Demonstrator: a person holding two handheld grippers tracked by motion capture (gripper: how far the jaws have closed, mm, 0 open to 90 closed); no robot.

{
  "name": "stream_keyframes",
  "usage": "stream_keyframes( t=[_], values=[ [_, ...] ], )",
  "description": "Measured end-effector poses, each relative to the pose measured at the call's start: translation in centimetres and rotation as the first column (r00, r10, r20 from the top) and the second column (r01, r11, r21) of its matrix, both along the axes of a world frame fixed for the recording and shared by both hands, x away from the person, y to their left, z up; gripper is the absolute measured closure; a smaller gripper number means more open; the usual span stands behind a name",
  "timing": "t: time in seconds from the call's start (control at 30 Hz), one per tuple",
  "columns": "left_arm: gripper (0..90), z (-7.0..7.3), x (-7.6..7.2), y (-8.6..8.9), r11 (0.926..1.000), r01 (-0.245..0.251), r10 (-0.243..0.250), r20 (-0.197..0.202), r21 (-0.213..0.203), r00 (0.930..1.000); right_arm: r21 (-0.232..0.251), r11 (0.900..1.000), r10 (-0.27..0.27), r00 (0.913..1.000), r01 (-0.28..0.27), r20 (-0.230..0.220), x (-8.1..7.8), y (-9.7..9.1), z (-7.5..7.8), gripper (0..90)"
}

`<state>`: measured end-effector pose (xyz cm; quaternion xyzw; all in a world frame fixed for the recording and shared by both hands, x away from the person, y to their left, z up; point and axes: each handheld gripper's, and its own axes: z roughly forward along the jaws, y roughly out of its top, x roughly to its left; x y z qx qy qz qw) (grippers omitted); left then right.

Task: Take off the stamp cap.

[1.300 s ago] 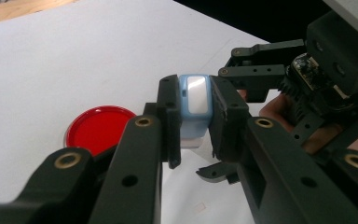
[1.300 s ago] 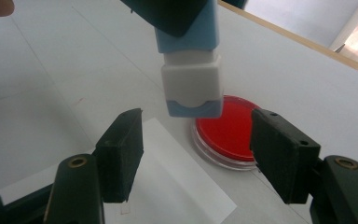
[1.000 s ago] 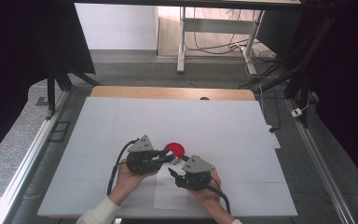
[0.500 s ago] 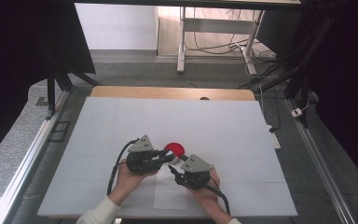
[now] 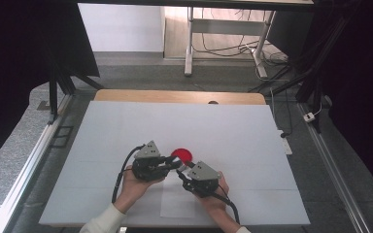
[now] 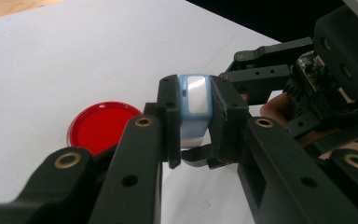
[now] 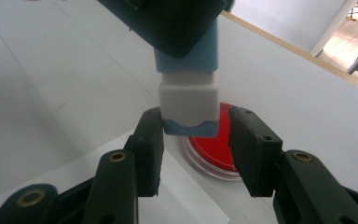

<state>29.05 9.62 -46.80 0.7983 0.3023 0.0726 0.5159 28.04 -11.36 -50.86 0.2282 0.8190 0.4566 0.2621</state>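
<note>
A small light-blue block with a white cap (image 6: 195, 100) is held level above the table, with my left gripper (image 6: 195, 122) shut on its blue body. In the right gripper view the white cap (image 7: 189, 102) hangs between the pads of my right gripper (image 7: 196, 140). Its jaws have just been closing. The left pad is at the cap's edge and a gap shows on the right side. A round red dish (image 5: 182, 154) lies on the table just behind both grippers (image 7: 214, 151). In the high view my left gripper (image 5: 176, 163) and right gripper (image 5: 182, 173) meet tip to tip.
The white board (image 5: 233, 126) covers the table, with a wooden edge (image 5: 175, 96) at the far side. A white sheet of paper (image 5: 179, 204) lies under the hands near the front edge. Rails run along both sides of the table.
The right gripper's jaws have drawn closer together around the capped end of the block. Both hands have kept their place, and the left grip is unchanged.
</note>
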Motion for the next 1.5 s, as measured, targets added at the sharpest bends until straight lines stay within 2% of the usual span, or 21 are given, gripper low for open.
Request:
stream_keyframes(
  t=[0.37, 1.1, 1.37, 1.5],
  values=[
    [75.6, -0.10, 0.10, 0.05, 1.0000, -0.005, 0.005, -0.004, 0.005, 1.0000, -0.023, 0.9997, 0.011, 0.9998, -0.010, 0.017, -0.14, 0.18, -0.17, 62.5],
    [75.6, -0.36, 0.07, -0.33, 0.9999, -0.008, 0.009, -0.006, 0.014, 0.9999, -0.066, 0.9978, 0.009, 0.9996, -0.007, 0.025, -0.23, 0.30, -0.27, 64.3],
    [75.9, -0.37, 0.01, -0.35, 0.9998, -0.013, 0.013, -0.003, 0.016, 0.9999, -0.060, 0.9982, 0.000, 0.9995, 0.002, 0.032, -0.43, 0.35, -0.43, 64.9],
    [76.0, -0.38, 0.10, -0.23, 0.9998, -0.013, 0.013, -0.014, 0.012, 0.9998, -0.053, 0.9986, -0.003, 0.9996, 0.004, 0.027, -0.50, 0.38, -0.49, 65.1]
  ],
)
